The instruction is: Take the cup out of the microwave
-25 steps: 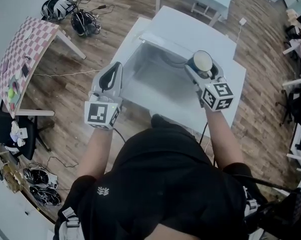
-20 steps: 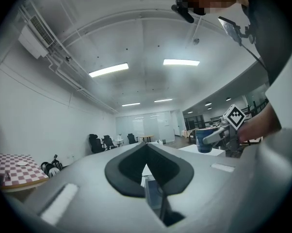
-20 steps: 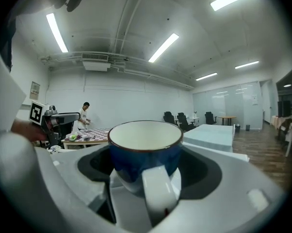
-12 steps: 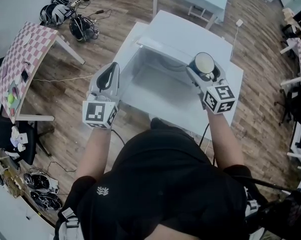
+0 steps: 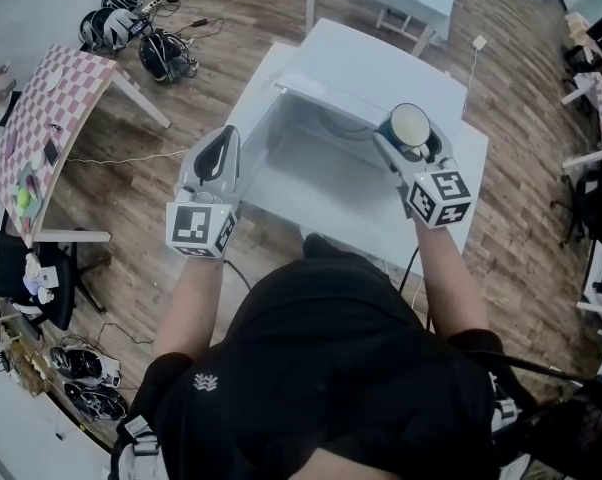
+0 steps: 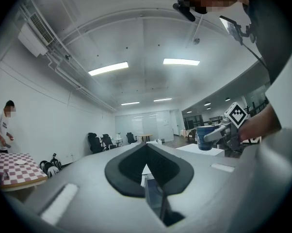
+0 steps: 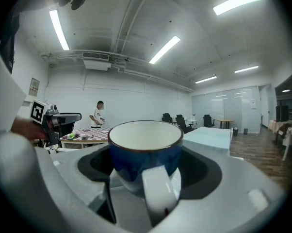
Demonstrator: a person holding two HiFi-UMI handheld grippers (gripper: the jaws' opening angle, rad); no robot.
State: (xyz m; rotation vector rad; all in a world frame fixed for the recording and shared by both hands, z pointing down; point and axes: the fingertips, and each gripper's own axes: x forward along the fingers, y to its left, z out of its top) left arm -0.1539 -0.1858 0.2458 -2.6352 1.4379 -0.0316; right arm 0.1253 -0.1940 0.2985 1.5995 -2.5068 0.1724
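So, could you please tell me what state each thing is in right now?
cup: upright, empty, held in the air
right gripper: jaws shut on the cup
left gripper: jaws together, holding nothing
microwave: open, cavity looks empty

A checkered desk point(image 5: 41, 118) stands on the wooden floor point(image 5: 151, 188), small items upon it; dark gear with cables point(image 5: 166, 48) lies near it; a person point(image 7: 97, 114) stands beside it.
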